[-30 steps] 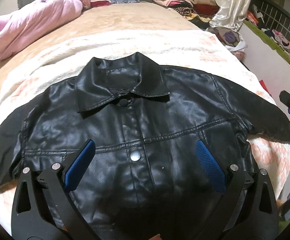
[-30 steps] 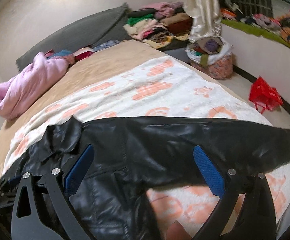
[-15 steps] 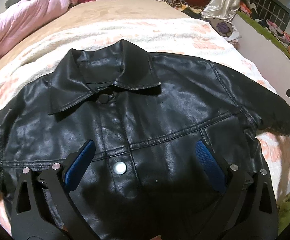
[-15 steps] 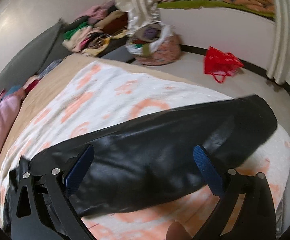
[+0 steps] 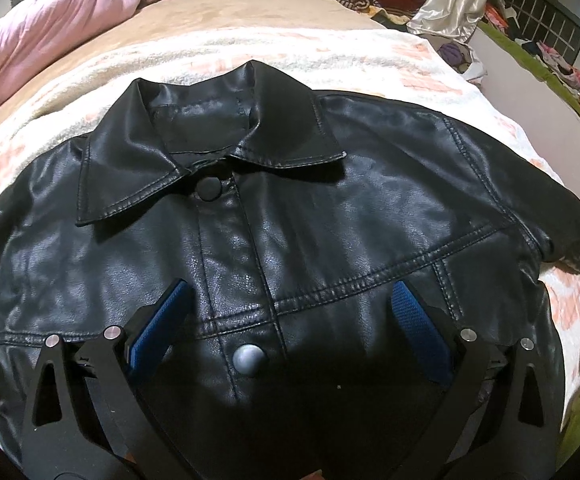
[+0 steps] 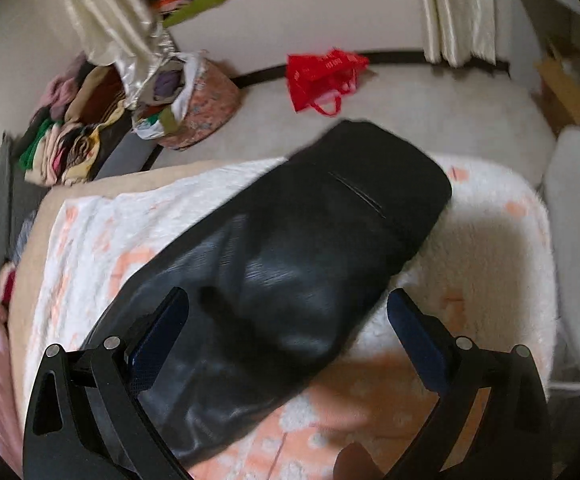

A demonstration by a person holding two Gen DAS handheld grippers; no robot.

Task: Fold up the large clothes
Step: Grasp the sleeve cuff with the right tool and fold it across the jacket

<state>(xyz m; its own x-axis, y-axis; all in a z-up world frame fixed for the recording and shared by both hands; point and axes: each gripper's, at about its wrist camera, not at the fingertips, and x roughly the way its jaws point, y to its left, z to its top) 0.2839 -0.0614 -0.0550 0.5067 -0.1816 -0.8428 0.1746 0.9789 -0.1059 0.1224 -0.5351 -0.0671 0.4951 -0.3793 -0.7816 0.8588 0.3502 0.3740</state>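
A black leather jacket [image 5: 329,220] lies face up on the bed, collar at the far side, front buttoned, sleeves spread to both sides. My left gripper [image 5: 290,312] hovers open over the chest, its blue pads either side of the lower snap button [image 5: 248,359]. In the right wrist view the jacket's right sleeve [image 6: 290,264] stretches diagonally across the blanket, cuff toward the bed's corner. My right gripper [image 6: 288,316] is open above the sleeve's middle, holding nothing.
A white blanket with orange patches [image 5: 329,56] covers the bed. A pink quilt [image 5: 50,32] lies at the far left. Piled clothes [image 6: 70,132], a fabric basket [image 6: 198,108] and a red bag [image 6: 321,76] sit on the floor beyond the bed. A white chair [image 6: 577,240] stands right.
The left gripper has moved in closer and lower over the jacket's chest. The right gripper has swung rightward along the sleeve toward its cuff. Both have stayed open.
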